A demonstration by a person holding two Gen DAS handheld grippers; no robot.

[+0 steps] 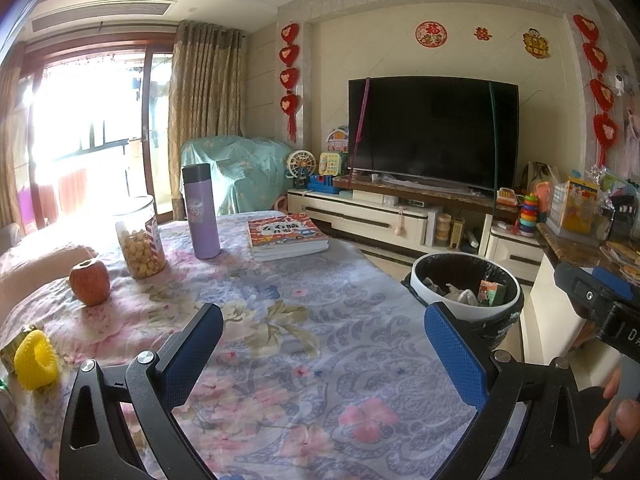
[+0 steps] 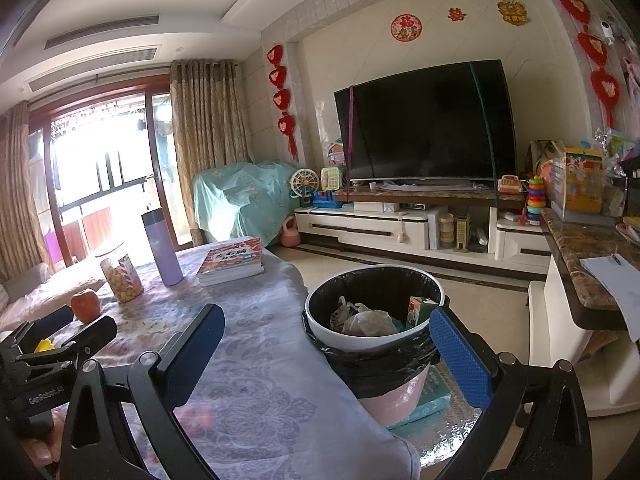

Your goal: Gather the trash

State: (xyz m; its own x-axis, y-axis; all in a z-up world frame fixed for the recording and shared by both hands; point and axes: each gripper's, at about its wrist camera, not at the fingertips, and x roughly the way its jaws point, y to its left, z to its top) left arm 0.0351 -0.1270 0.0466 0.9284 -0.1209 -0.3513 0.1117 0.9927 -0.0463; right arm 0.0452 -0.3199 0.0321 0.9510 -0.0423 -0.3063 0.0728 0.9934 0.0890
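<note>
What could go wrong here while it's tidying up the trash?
Likely risks: the yellow foam net lies at the table's left edge, far from the bin, so it could drop on the way across. Reaching there may bump the apple or tip the tall purple bottle. The bin already looks fairly full, so more might spill.

Living room of a family home: a large television [image 1: 432, 132] on a low white media cabinet [image 1: 360, 216] crowded with children's toys, red heart-shaped hangings [image 1: 289, 76] on the wall, curtained balcony doors [image 2: 104, 176], and a table [image 1: 280, 320] under a floral cloth.
</note>
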